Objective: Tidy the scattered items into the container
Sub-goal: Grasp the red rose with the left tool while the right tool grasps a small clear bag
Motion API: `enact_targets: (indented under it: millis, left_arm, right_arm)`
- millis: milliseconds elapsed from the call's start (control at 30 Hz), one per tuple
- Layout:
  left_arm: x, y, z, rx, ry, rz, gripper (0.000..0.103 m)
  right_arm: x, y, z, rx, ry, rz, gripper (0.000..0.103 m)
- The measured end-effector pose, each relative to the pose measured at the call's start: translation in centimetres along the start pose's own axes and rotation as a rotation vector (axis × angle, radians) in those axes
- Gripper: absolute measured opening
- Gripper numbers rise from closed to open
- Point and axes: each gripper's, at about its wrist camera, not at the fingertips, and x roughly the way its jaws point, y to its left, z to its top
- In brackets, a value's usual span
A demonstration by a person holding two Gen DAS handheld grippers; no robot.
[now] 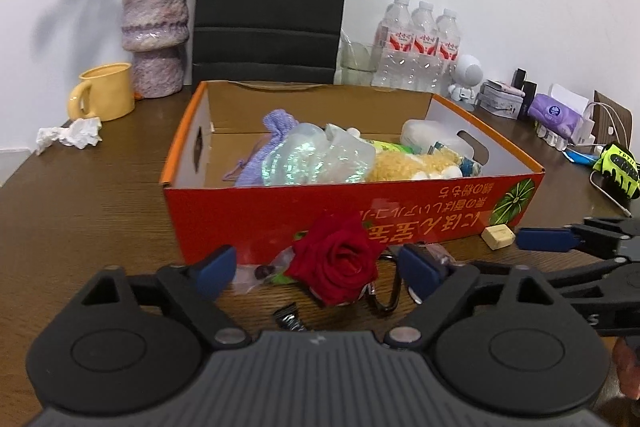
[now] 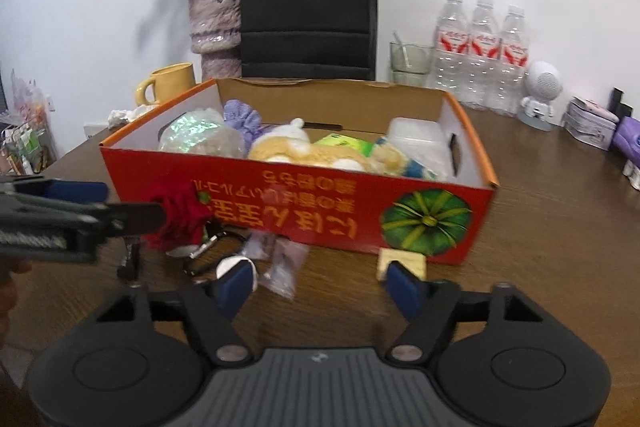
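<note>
A red and orange cardboard box (image 1: pixel 400 215) (image 2: pixel 304 215) stands on the brown table and holds a purple knit pouch, shiny plastic bags, a plush toy and a white tub. In front of it lie a red rose (image 1: pixel 336 263) (image 2: pixel 176 219), a carabiner (image 1: pixel 384 299) (image 2: pixel 208 251), small clear bags (image 2: pixel 280 263) and a beige eraser (image 1: pixel 498 235) (image 2: pixel 402 263). My left gripper (image 1: pixel 316 267) is open with the rose between its fingers. My right gripper (image 2: pixel 320 287) is open, low over the table, its right fingertip near the eraser.
Behind the box stand a black paper bag (image 1: pixel 272 7), a purple vase with dried flowers (image 1: pixel 156 31), a yellow mug (image 1: pixel 104 95), a glass and three water bottles (image 2: pixel 480 55). A crumpled tissue (image 1: pixel 70 135) lies at the left. Small gadgets and a glove (image 1: pixel 616 167) sit at the right.
</note>
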Motion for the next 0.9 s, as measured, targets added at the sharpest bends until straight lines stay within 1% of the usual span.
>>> enact_targets:
  millis: [67,100,133,167,200,233,267,300,333,467,533,633,700,900]
  left_arm:
    - [0.7,0.0,0.0,-0.014,0.009,-0.012,0.084]
    - [0.9,0.1,0.0,-0.022,0.012,-0.021,0.080]
    - [1.1,0.1,-0.1,-0.028,0.016,-0.028,0.074]
    - [1.4,0.2,-0.1,-0.029,0.023,-0.031,0.071]
    - [1.6,0.2,-0.2,-0.028,0.025,-0.029,0.064]
    - [1.8,0.2,-0.3,-0.028,0.027,-0.026,0.059]
    - [1.9,0.3,-0.4,-0.029,0.030,-0.031,0.057]
    - [2.0,0.3,-0.4,-0.033,0.033,-0.041,0.054]
    - [2.0,0.4,-0.5,-0.034,0.029,-0.045,0.053]
    - [2.0,0.4,-0.7,-0.026,0.024,-0.046,0.051]
    - [1.9,0.3,-0.8,-0.016,0.020,-0.046,0.047]
    - [1.7,0.2,-0.9,-0.011,0.010,-0.055,0.039]
    - [1.4,0.1,-1.0,-0.006,0.002,-0.058,0.036]
    - [1.0,0.1,-1.3,0.004,-0.010,-0.055,0.034]
  right_arm:
    - [0.9,0.2,0.3,0.003,0.021,0.008,0.057]
    - [1.4,0.4,0.4,0.004,0.032,0.016,0.054]
    - [1.6,0.5,0.4,0.006,0.031,0.023,0.048]
    - [1.7,0.5,0.4,0.007,0.027,0.027,0.046]
    - [1.8,0.6,0.5,0.010,0.024,0.028,0.046]
    - [1.9,0.6,0.6,0.009,0.022,0.030,0.041]
    - [1.9,0.6,0.5,0.006,0.024,0.035,0.031]
    - [2.1,0.6,0.4,0.000,0.042,0.039,0.026]
    - [2.1,0.6,0.1,-0.001,0.038,0.039,0.020]
    - [2.2,0.5,-0.1,-0.003,0.034,0.035,0.019]
    - [2.2,0.7,-0.3,-0.015,0.028,0.032,0.018]
    - [1.8,0.5,-0.6,-0.001,0.018,0.046,0.017]
    - [1.7,0.4,-0.6,0.008,0.018,0.051,0.016]
    - [1.0,0.2,-0.6,0.021,-0.001,0.055,0.016]
